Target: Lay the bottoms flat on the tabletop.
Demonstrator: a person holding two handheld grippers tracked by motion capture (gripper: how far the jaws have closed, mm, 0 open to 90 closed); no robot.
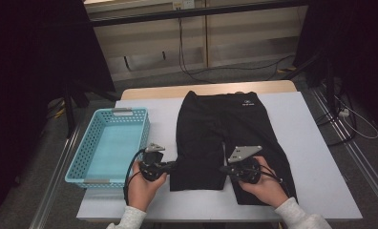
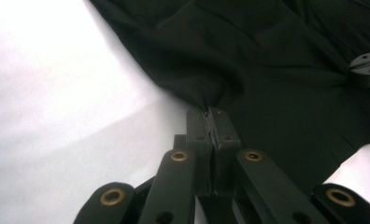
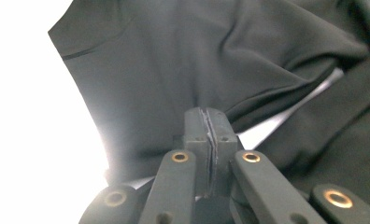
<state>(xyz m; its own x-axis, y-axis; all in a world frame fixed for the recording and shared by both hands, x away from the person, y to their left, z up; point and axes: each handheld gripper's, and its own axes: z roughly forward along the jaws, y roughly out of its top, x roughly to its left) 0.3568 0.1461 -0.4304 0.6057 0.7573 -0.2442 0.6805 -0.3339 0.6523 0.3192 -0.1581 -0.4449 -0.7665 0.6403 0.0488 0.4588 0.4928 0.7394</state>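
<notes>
Black shorts (image 1: 225, 133) lie flat mid-table beside the turquoise basket (image 1: 108, 145). The left gripper (image 2: 213, 116) pinches the left leg's outer edge; the right gripper (image 3: 207, 116) clamps its inner hem. Lift both together, keeping fabric taut.

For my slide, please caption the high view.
Both grippers pinch black shorts beside a blue basket.

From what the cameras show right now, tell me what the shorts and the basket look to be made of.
Black shorts: seemingly a thin, smooth, matte knit, perhaps a synthetic sports fabric; it puckers into soft folds where the left gripper pinches it.
Basket: looks like light blue moulded plastic, its walls pierced with even rows of holes, slightly glossy.
</notes>
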